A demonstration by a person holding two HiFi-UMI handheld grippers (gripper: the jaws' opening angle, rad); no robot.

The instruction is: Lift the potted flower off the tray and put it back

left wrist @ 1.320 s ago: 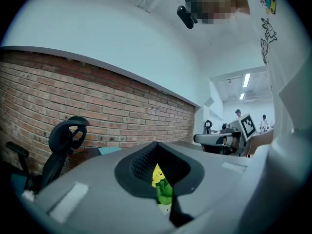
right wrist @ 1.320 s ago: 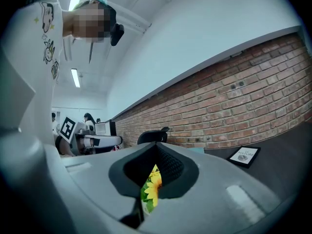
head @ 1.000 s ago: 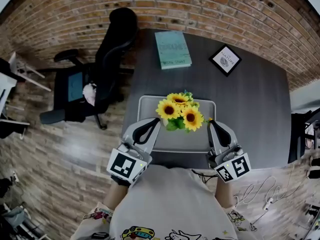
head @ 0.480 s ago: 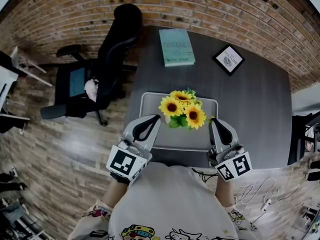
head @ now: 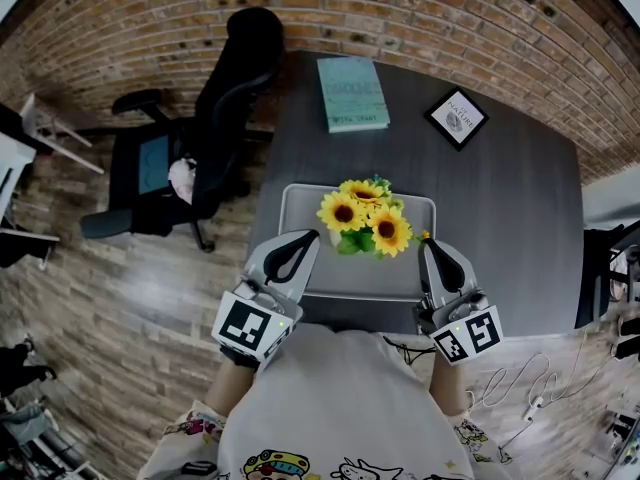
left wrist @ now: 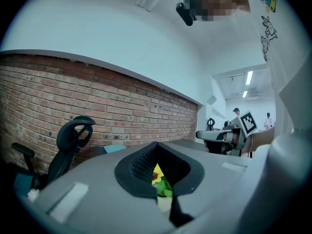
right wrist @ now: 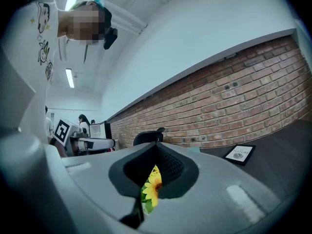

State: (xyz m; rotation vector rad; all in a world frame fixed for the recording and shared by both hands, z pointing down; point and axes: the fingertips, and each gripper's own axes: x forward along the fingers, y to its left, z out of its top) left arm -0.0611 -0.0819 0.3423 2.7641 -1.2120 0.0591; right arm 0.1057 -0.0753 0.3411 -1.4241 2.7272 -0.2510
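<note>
Both hand-held grippers have their jaws pressed together, and nothing is pinched in them. The left hand-held gripper (head: 311, 236) points at the left edge of the tray (head: 350, 280), and the right hand-held gripper (head: 424, 244) points at the right edge of the tray. I cannot tell if their tips touch the rim. The two stand about opposite each other, with the tray between them.

The flower (head: 365, 223) stands in the tray, in the half far from the person (head: 330, 408). It has three yellow blooms with dark centres and some green leaves. From above the blooms cover the pot. In each gripper view a bit of yellow bloom and green leaf shows through the hole behind the closed jaws, so the flower is just ahead of both tips.

The tray is pale grey and lies on the dark bench (head: 500, 208), at the near edge. Beyond the tray a green book (head: 352, 93) lies flat, and to the right of the tray's far side there is a small framed card (head: 453, 118). A black chair (head: 220, 118) stands to the left of the tray, off the bench, on the wood floor (head: 120, 288). Behind all this, far from the tray, runs a brick wall (head: 400, 8).
</note>
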